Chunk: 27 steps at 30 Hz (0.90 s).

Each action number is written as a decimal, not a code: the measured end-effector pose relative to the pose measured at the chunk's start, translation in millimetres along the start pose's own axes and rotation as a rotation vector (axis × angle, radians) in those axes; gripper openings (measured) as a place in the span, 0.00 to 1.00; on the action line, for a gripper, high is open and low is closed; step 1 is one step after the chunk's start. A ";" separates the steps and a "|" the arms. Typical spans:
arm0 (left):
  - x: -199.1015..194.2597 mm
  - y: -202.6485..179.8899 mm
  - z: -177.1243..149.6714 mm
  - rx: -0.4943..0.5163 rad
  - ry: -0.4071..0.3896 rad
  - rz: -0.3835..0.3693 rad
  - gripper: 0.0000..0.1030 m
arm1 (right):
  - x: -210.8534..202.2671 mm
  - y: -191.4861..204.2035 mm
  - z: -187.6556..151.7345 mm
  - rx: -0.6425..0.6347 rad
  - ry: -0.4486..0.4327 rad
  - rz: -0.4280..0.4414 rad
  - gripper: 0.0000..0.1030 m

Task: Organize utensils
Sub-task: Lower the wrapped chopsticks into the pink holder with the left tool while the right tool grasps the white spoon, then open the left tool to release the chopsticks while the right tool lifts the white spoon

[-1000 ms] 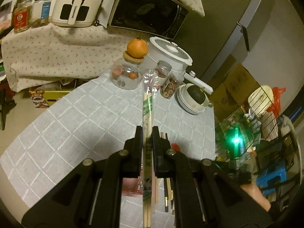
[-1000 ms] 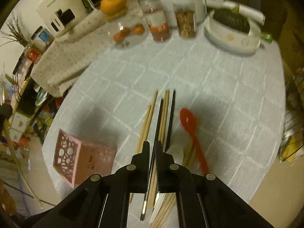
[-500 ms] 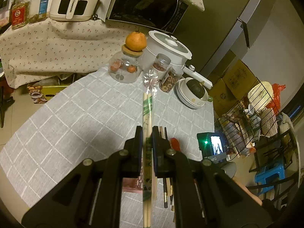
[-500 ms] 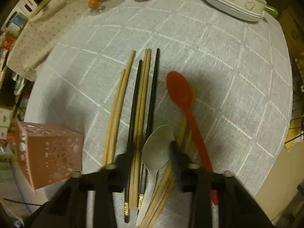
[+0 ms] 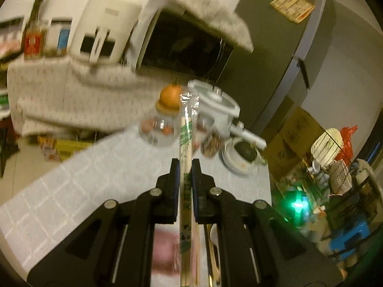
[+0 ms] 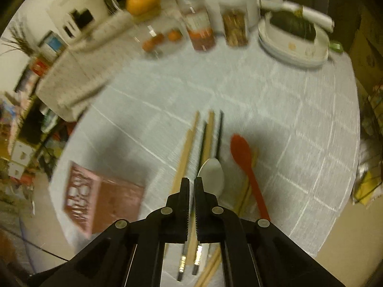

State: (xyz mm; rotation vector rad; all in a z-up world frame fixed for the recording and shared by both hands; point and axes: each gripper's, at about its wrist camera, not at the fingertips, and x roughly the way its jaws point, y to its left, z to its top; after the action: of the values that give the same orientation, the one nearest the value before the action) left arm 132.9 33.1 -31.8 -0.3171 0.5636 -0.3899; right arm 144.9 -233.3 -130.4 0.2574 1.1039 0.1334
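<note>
My left gripper (image 5: 184,165) is shut on a plastic-wrapped pair of wooden chopsticks (image 5: 186,141), held in the air and pointing away from me. My right gripper (image 6: 191,183) is shut and holds nothing that I can see, hovering over a pile of utensils on the table: wooden chopsticks (image 6: 185,153), black chopsticks (image 6: 219,134), a white spoon (image 6: 211,174) and a red spoon (image 6: 246,162). A pink cut-out utensil box (image 6: 100,198) stands left of the pile; it shows blurred under the left gripper (image 5: 165,251).
The round table has a pale checked cloth (image 6: 287,110). At its far edge stand a glass jar with an orange on its lid (image 6: 143,0), two snack jars (image 6: 198,28), stacked white bowls (image 6: 294,40) and a white pot (image 5: 215,102). A wire rack (image 5: 335,165) stands right.
My right gripper was open low over the white spoon half a second ago; now it is shut and higher. The left gripper tilted upward, still holding the wrapped chopsticks.
</note>
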 end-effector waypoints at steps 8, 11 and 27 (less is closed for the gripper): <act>19.2 -16.4 -14.0 0.127 -0.086 0.076 0.10 | -4.3 0.4 3.6 -0.013 0.015 0.023 0.10; 23.3 -19.4 -18.3 0.163 -0.097 0.096 0.10 | 23.5 -14.4 4.3 0.032 0.082 -0.002 0.48; 25.3 -21.8 -21.6 0.193 -0.095 0.108 0.10 | 80.4 -7.0 1.8 -0.054 0.166 -0.120 0.30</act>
State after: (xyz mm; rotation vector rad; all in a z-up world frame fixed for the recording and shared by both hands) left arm 134.4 -1.1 -52.0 -0.1186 0.4439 -0.3200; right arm 182.2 -221.5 -201.0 0.1329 1.2753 0.0779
